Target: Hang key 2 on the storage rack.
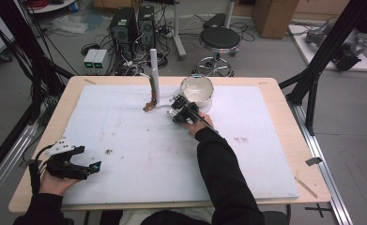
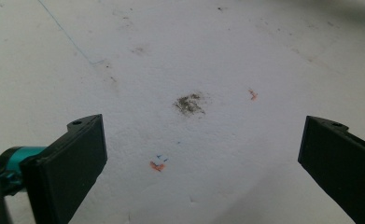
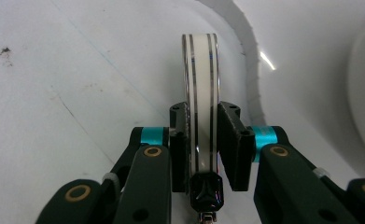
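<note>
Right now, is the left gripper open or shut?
Open. In the left gripper view, the left gripper's two black fingers stand far apart, with bare stained white mat between them.

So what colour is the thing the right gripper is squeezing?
The ring is white with thin dark stripes along its edge, best seen in the right gripper view.

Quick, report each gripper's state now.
Left gripper: open, holding nothing, over the white mat.
Right gripper: closed on a thin white band with dark edge stripes, next to the bowl.
</note>
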{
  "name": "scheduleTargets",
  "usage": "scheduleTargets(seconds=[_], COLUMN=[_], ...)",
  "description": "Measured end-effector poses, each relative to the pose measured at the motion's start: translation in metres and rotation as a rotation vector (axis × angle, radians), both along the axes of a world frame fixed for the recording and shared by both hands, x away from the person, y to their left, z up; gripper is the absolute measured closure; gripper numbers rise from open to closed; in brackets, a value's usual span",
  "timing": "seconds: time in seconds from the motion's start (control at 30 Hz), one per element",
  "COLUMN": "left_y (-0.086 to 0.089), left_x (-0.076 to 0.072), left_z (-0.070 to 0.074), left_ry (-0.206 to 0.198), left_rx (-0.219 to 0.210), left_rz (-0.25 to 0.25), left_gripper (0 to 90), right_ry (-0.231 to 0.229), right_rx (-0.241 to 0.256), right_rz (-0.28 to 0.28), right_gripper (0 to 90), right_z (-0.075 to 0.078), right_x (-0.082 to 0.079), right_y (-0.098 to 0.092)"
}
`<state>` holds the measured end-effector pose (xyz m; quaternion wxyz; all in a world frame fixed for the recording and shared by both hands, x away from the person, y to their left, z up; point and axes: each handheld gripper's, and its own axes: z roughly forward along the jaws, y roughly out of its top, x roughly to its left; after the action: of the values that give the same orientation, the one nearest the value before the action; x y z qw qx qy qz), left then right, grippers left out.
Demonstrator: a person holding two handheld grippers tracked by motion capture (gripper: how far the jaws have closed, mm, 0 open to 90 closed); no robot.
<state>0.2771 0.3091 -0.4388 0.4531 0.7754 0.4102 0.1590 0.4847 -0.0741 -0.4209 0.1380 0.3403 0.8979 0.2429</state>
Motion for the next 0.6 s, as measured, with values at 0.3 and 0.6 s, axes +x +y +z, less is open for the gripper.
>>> scheduleTargets(seconds=[0.3, 0.6], left_y=[0.000, 0.001], left_x=[-0.002, -0.003], left_z=[0.001, 0.001], left_ry=[-0.005, -0.009], left_rx=[-0.007, -0.016], left_rz=[-0.001, -0.004], left_gripper=[1.7, 1.7], right_ry=[-0.095, -0.129], right_rx=[0.044, 0.139], right_rz=[0.012, -0.015], right_gripper=[75.1, 75.1], right_z=[0.031, 0.059], right_x=[-0.017, -0.030], right_y=[-0.009, -0.034])
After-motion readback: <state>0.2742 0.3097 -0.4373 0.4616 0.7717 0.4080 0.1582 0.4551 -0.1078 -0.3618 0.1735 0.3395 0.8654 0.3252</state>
